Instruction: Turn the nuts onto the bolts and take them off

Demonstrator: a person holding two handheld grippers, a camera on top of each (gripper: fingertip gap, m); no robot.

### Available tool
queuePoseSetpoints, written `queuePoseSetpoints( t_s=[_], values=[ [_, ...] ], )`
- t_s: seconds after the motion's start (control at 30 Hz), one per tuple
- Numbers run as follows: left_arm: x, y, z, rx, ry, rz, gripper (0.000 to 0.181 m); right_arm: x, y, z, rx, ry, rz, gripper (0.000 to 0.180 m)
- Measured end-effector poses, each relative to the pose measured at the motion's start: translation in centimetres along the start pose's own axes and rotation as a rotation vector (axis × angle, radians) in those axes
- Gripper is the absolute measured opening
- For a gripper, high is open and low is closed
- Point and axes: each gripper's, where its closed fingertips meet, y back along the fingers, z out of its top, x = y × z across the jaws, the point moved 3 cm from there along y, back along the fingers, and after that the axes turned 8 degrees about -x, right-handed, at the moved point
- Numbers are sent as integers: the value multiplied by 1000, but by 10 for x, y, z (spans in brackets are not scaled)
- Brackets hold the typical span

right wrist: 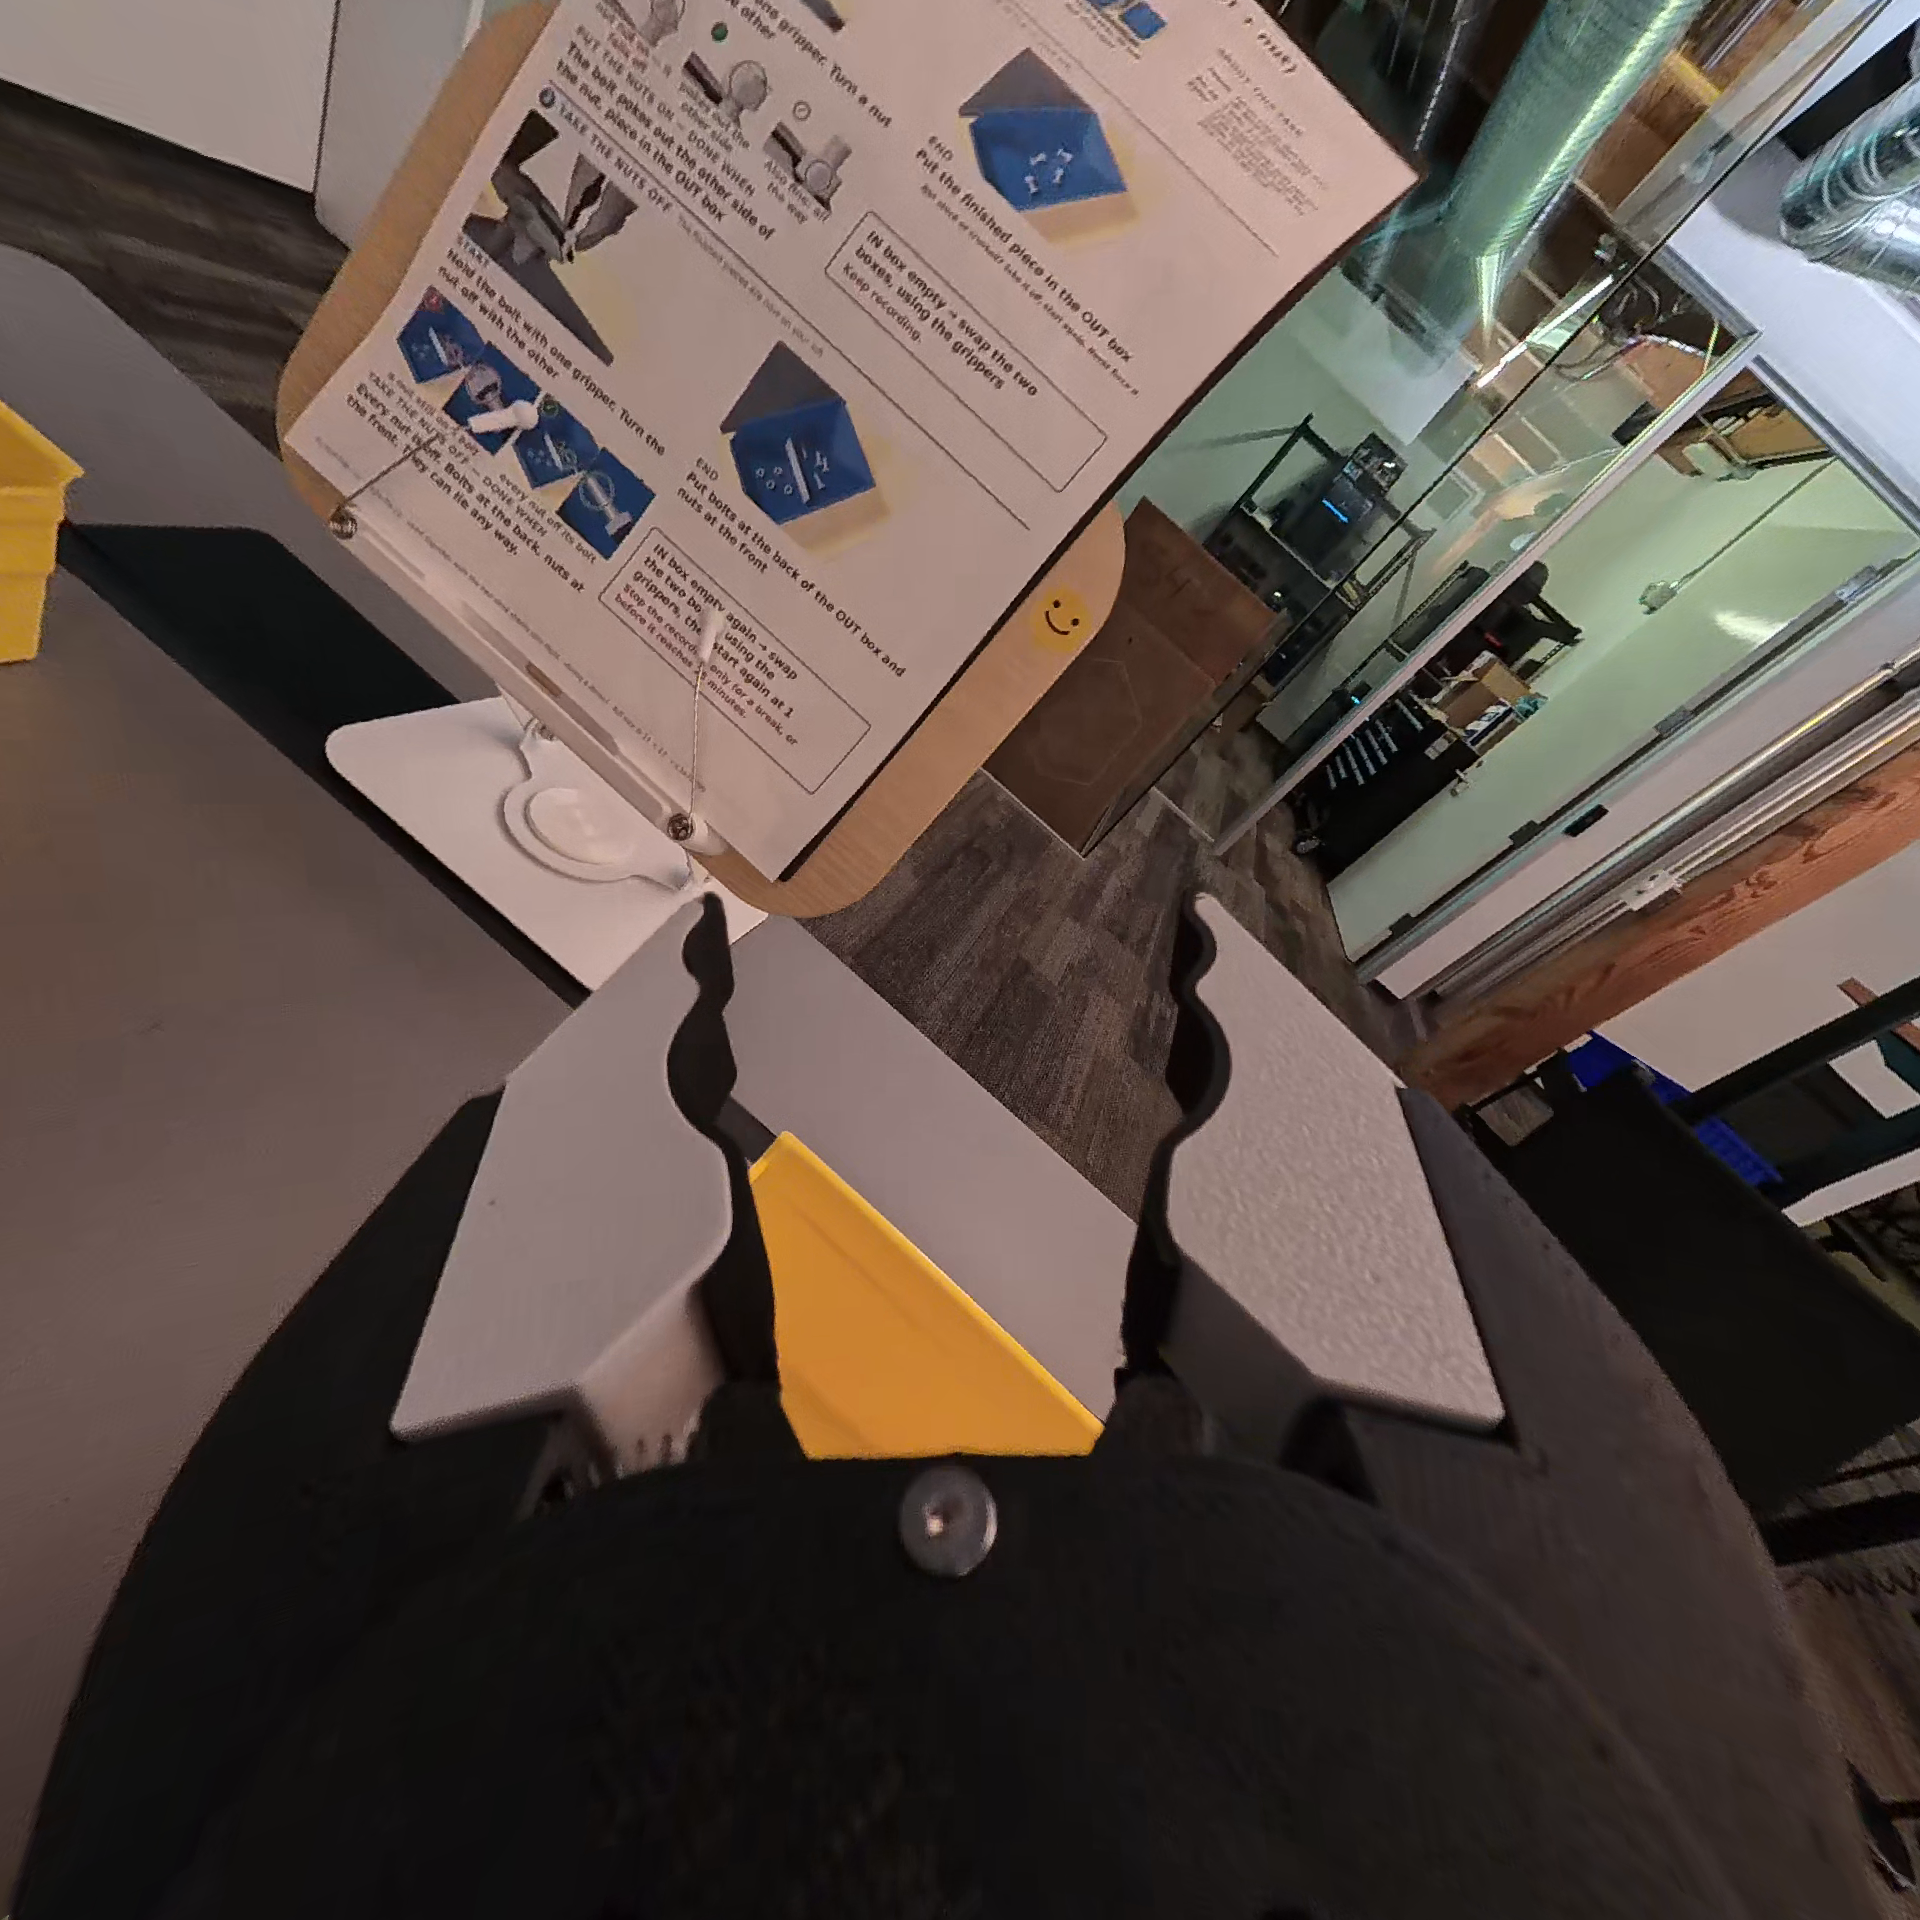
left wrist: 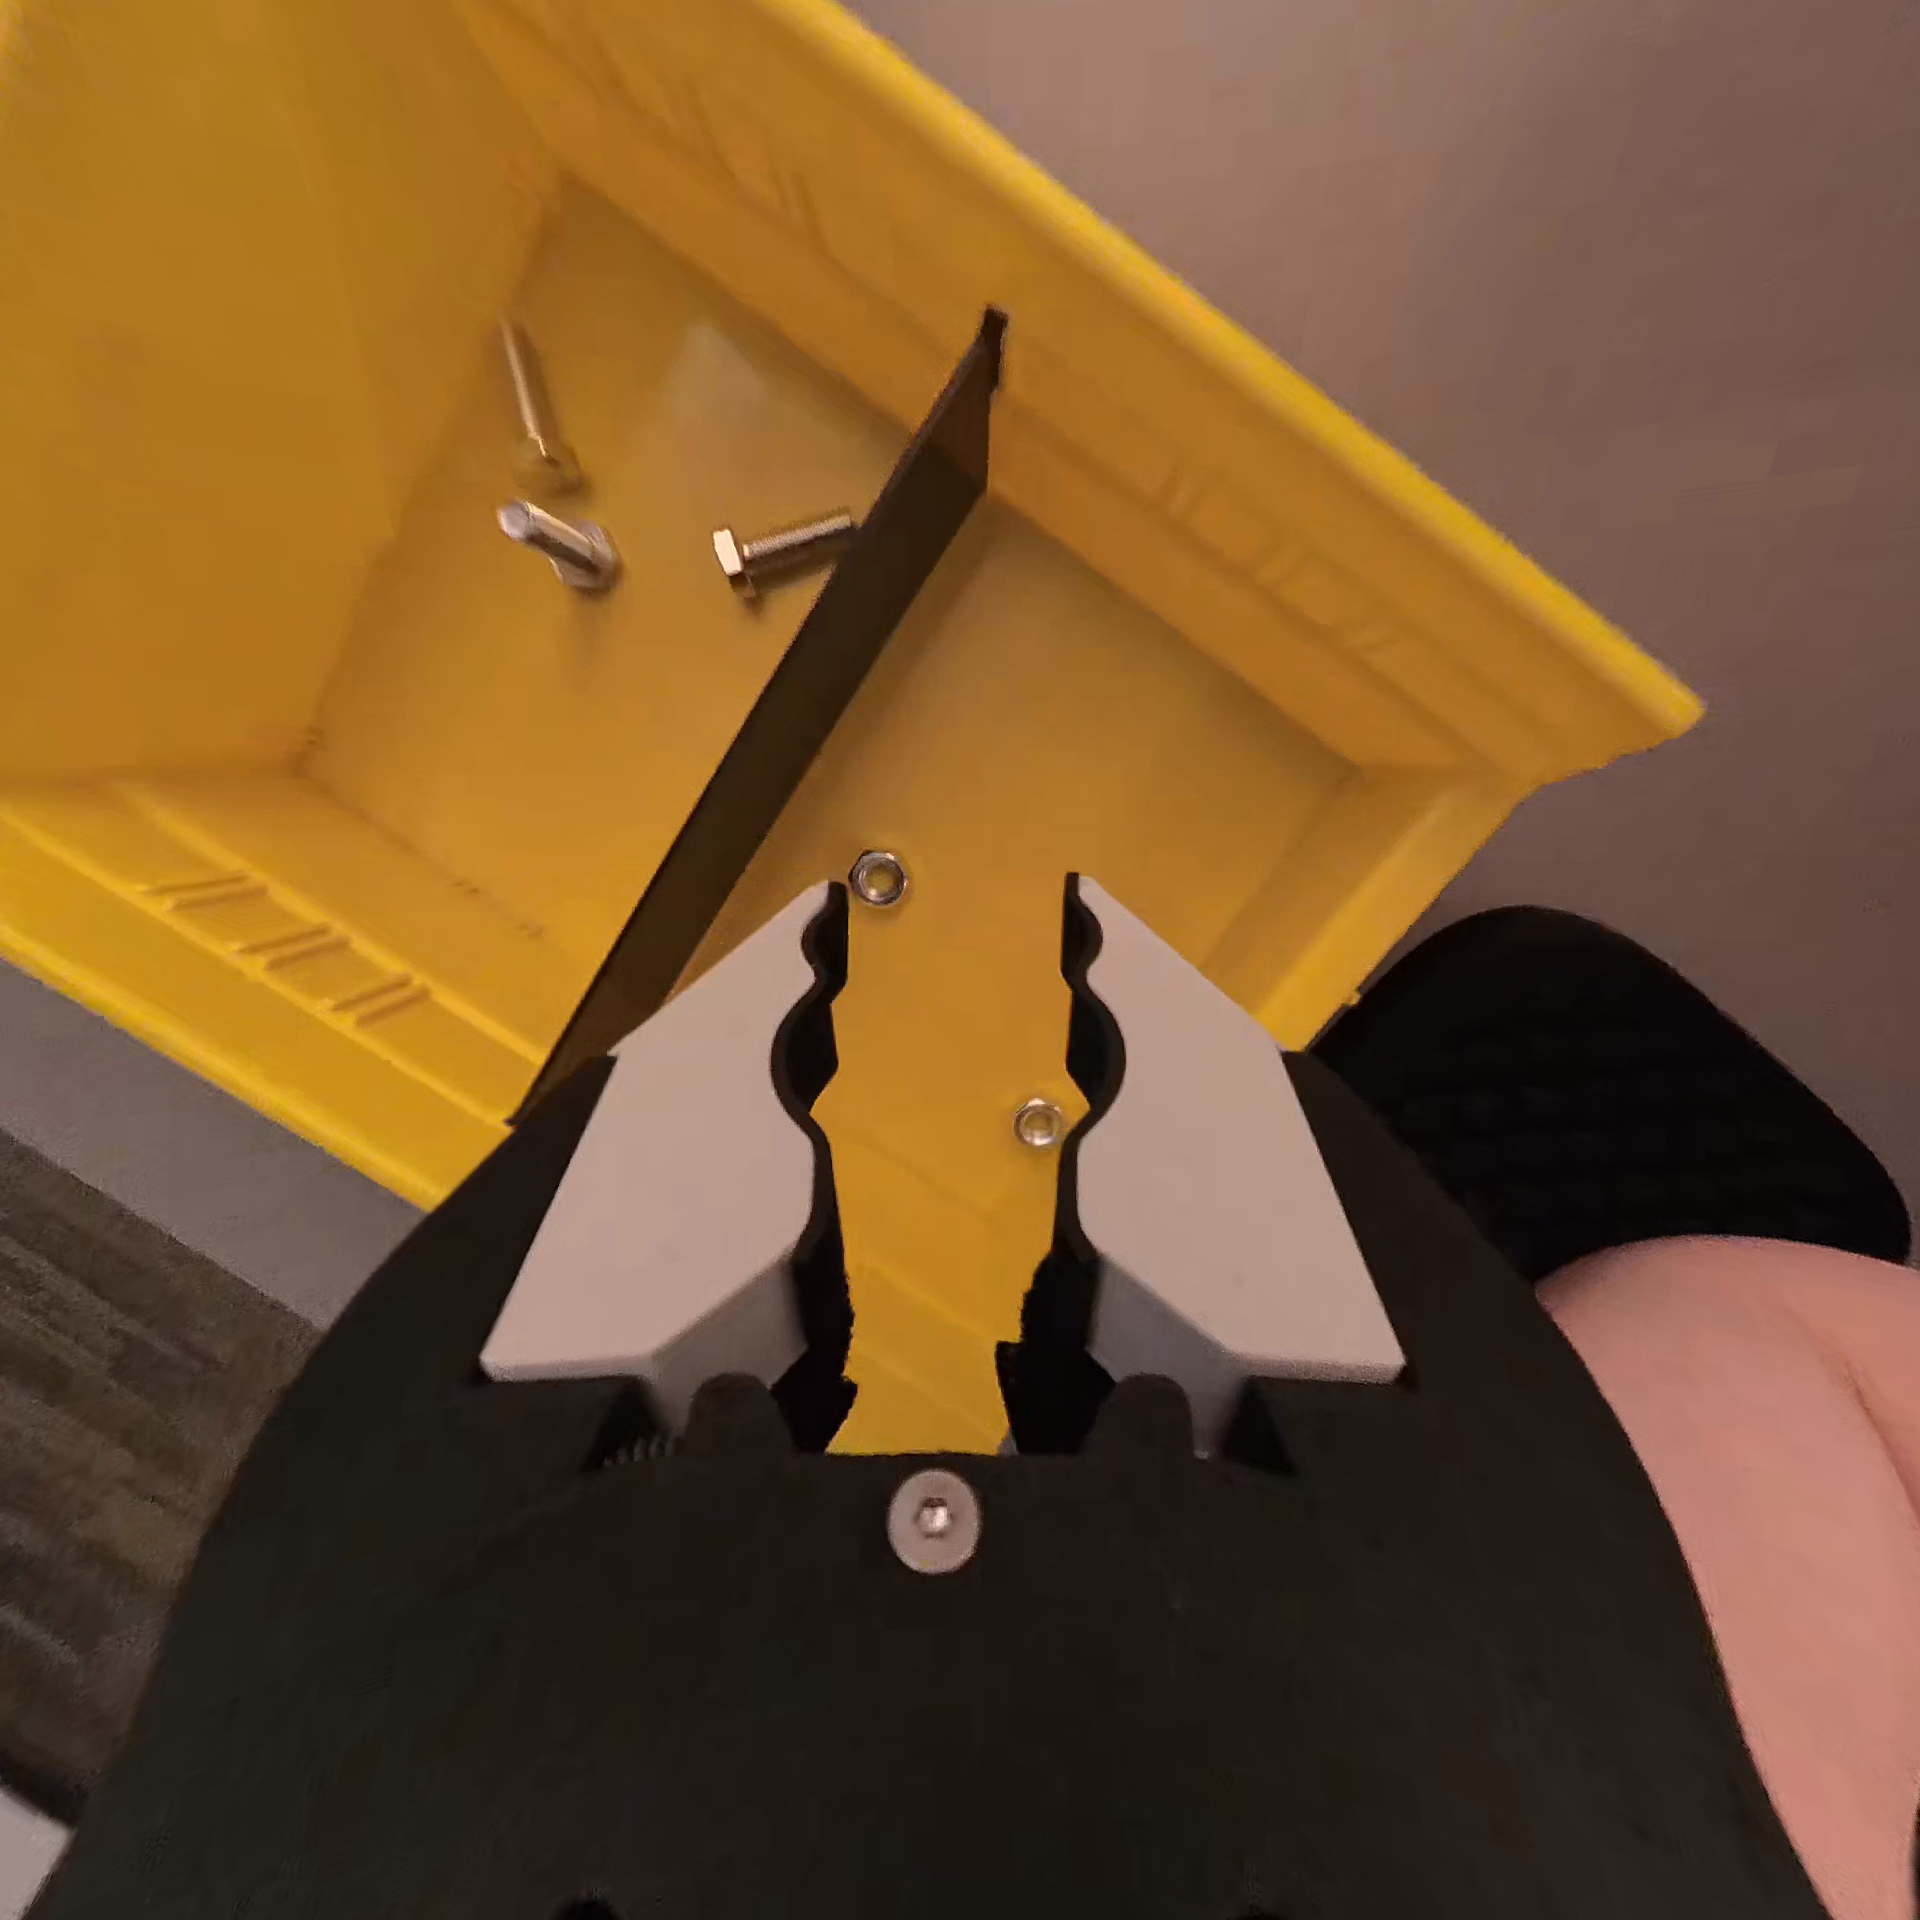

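In the left wrist view a yellow bin (left wrist: 1299,499) is split by a black divider (left wrist: 831,675). Three bolts lie in its far compartment: one (left wrist: 532,400) at the back, one (left wrist: 561,545) below it, one (left wrist: 779,551) against the divider. Two nuts lie in the near compartment: one (left wrist: 878,879) by my left fingertip, one (left wrist: 1036,1123) beside the right finger. My left gripper (left wrist: 956,894) hangs open and empty over the near compartment. My right gripper (right wrist: 951,920) is open and empty above a yellow bin corner (right wrist: 904,1320), pointing away from the bolts.
An instruction sheet on a wooden board (right wrist: 727,364) stands on a white base (right wrist: 468,790) on the grey table (right wrist: 208,987). Another yellow bin (right wrist: 26,540) sits at the left edge. A person's arm (left wrist: 1714,1455) with a black sleeve is at the right. Carpet floor (right wrist: 1039,987) lies beyond the table. About 50 cm separates my left fingertips from my right.
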Motion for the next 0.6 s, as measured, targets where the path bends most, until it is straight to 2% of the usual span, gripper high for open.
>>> queuePoseSetpoints(
  t_s=[0.27,0.47,0.6],
  values=[
    [16,-32,-30,245,99,7,38,3,0,-7,49,36,20,85],
    [21,-49,-34,294,115,-19,41,3,-1,-13,75,42,28,85],
    [20,-57,-38,347,108,-33,35,4,-2,-14,81,49,35,85]
  ],
)
